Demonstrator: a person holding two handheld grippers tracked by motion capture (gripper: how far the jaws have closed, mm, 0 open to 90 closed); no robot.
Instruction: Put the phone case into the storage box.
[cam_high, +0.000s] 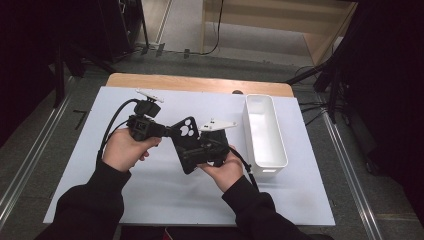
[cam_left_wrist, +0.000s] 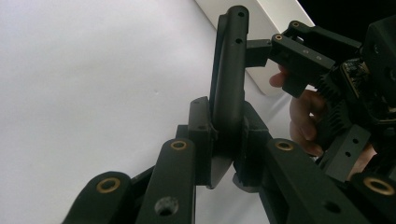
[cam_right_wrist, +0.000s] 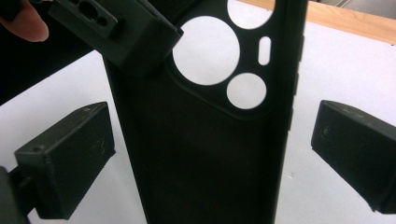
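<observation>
In the high view the lower end of the phone case (cam_high: 186, 145) is covered by the right gripper (cam_high: 192, 152) and the right hand (cam_high: 225, 167), and the jaw tips there are lost in black against black. In the left gripper view the case (cam_left_wrist: 229, 74) is seen edge-on, pinched at one edge between the pressed-together pads of the left gripper (cam_left_wrist: 224, 140) — it is held above the white mat (cam_high: 150, 175). In the right gripper view the case (cam_right_wrist: 205, 149) stands between the spread jaws, a gap showing on either side — no pad is seen touching it. The white bin (cam_high: 264, 134), just right of the grippers, is seen with nothing inside.
</observation>
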